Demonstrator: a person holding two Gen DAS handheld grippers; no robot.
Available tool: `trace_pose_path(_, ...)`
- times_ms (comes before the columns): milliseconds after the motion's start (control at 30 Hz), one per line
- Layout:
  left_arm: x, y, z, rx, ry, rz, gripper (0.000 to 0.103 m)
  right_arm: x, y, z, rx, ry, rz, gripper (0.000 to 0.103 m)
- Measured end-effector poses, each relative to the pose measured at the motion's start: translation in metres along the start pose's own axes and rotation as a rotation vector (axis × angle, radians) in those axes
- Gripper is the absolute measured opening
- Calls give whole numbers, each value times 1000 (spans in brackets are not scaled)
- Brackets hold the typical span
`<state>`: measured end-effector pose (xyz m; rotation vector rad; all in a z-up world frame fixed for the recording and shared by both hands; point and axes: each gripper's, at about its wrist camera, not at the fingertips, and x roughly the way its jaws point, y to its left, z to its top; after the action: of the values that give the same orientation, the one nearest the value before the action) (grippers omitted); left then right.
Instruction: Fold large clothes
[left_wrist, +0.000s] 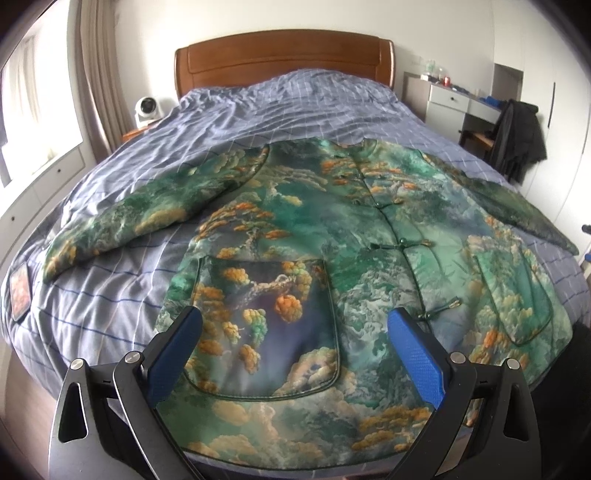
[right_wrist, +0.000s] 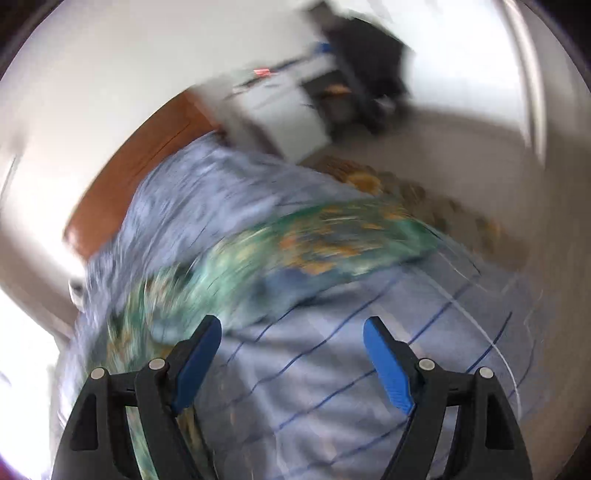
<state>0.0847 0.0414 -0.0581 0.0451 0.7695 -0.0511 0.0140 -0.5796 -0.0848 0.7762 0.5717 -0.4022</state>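
Left wrist view shows us the bed (left_wrist: 110, 295), where the green printed jacket (left_wrist: 314, 229) lies spread flat, front up, sleeves out. Our left hand-held gripper (left_wrist: 294, 321) hangs open above its hem; our right hand-held gripper (right_wrist: 292, 332), blurred, gapes over bare bedding.

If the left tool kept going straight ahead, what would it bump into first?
Most likely the jacket spread on the bed. The open left tool points at its big front pocket, with nothing in between, though how far off it is remains unclear.
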Motion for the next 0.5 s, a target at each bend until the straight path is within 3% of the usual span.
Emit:
trace_pose_path(100, 4, -4, -1, 8, 14, 3, 100, 27, -36, 17, 176, 25, 37, 80)
trace_pose_path(200, 6, -7, -1, 16, 23, 5, 100, 56, -58, 25, 312, 35, 47, 71)
trace_pose_path(300, 6, -9, -2, 24, 26, 12, 100, 80, -70, 31, 393, 4, 8, 53)
trace_pose_path(367, 7, -8, -4, 28, 33, 20, 100, 90, -68, 35, 389, -17, -46, 22)
trace_pose_path(467, 8, -5, -7, 27, 39, 30, 100, 83, -35, 47, 240, -83, -120, 10)
trace_pose_path(500, 9, -4, -8, 23, 42, 31, 100, 74, -11, 50, 153, -118, -101, 10)
